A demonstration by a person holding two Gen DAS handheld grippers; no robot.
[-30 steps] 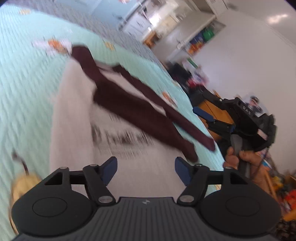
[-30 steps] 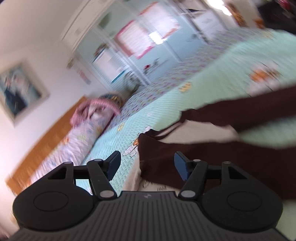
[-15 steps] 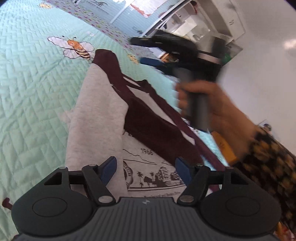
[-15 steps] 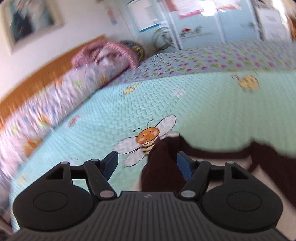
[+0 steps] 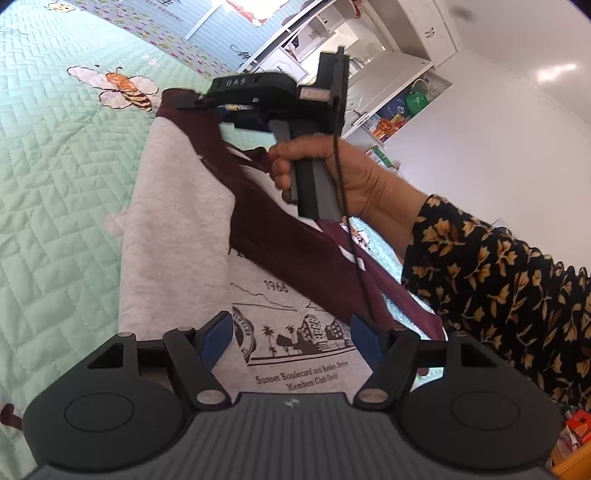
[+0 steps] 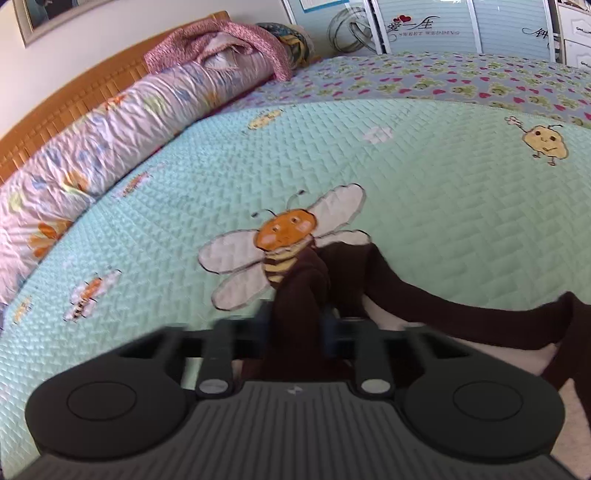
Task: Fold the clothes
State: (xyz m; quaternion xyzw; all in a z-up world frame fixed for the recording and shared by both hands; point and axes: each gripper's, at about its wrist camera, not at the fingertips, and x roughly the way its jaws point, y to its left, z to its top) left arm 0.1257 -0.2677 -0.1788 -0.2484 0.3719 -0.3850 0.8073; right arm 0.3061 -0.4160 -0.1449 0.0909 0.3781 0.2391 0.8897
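A grey sweatshirt (image 5: 177, 236) w/ maroon sleeves lies spread on a mint-green quilted bedspread (image 5: 55, 177), its printed chest graphic (palm trees, bldgs, "1966", "Sunset Boulevard" lettering) facing up toward the near edge of the bed. One maroon sleeve (image 5: 295, 251) is folded diagonally across the chest, over the grey body.

The left gripper (image 5: 291, 341) hovers just above the printed graphic, blue pads well apart, nothing between them.

The right gripper (image 6: 295, 325), held in a person's hand (image 5: 332, 173) w/ a dark floral-print sleeve (image 5: 498, 280) behind it, sits at the far end of the garment, near the embroidered bee (image 6: 284, 240) on the bedspread. Its jaws have just been closing and now pinch a bunched maroon cuff (image 6: 299, 284) between the pads; the wrist view shows the dark fabric rising up out of the narrow gap. A second maroon strip (image 6: 424, 299) trails off to the right across the bedspread, w/ pale grey fabric below it.

Toward the head of the bed: a rolled floral duvet (image 6: 110, 122) along the wooden headboard (image 6: 55, 114), a pink knitted cloth (image 6: 221, 40) draped on top. A purple patterned border (image 6: 443, 77) runs along the bedspread's far edge, w/ pale blue wardrobe doors (image 6: 424, 26) beyond. White shelving (image 5: 388, 74) stands past the bed's far corner in the left wrist view.
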